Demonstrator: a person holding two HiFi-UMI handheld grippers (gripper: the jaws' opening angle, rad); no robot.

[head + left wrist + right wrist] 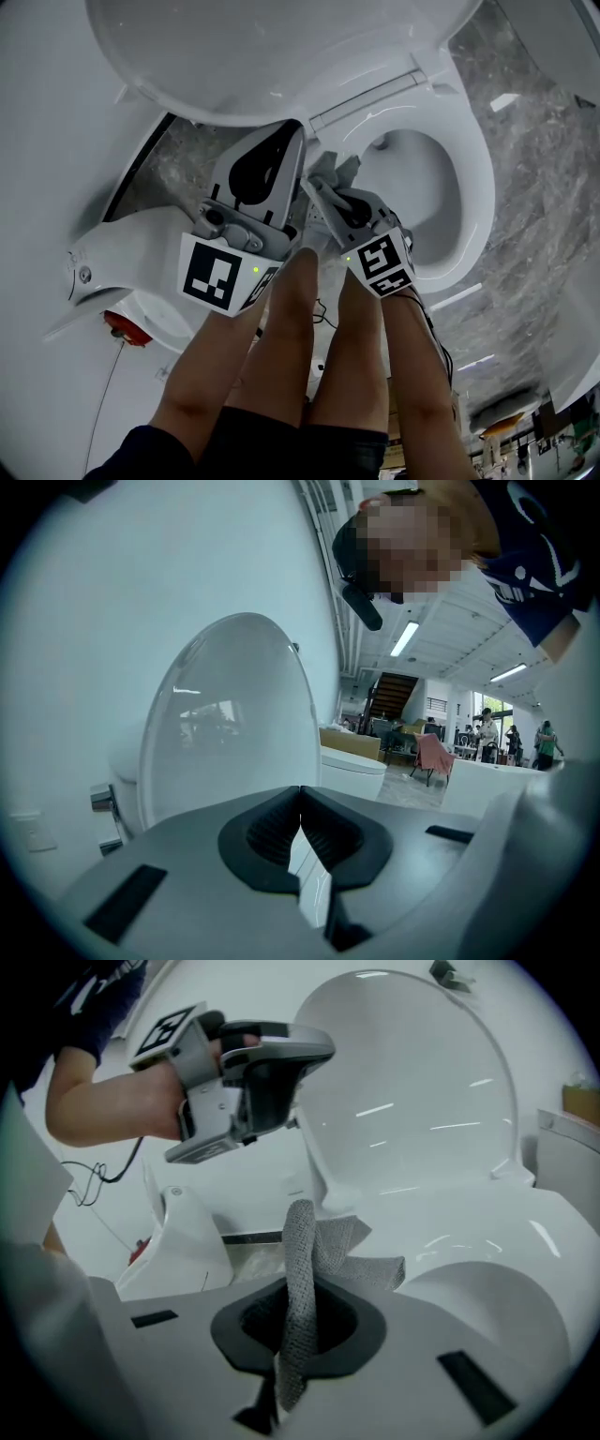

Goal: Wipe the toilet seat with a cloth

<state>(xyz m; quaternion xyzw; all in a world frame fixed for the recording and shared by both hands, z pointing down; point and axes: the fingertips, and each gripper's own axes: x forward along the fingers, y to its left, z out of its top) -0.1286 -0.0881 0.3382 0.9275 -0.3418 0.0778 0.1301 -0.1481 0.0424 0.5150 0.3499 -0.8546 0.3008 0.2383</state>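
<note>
A white toilet has its lid (pixel 281 47) raised and its seat (pixel 473 169) down around the bowl. My right gripper (pixel 319 187) is shut on a grey cloth (pixel 339 169) by the seat's back left corner, near the hinge. In the right gripper view the cloth (pixel 302 1251) stands up from between the jaws, its free end lying toward the seat (pixel 487 1241). My left gripper (pixel 292 141) is just left of the right one and points at the lid. Its jaws are shut with nothing between them (pixel 300 803). The lid (pixel 225 724) fills that view.
A second white fixture (pixel 122 253) stands to the left of the toilet, with a red part (pixel 122 328) and a thin cable beside it. Grey marble floor (pixel 534 187) shows to the right. The person's forearms reach in from below.
</note>
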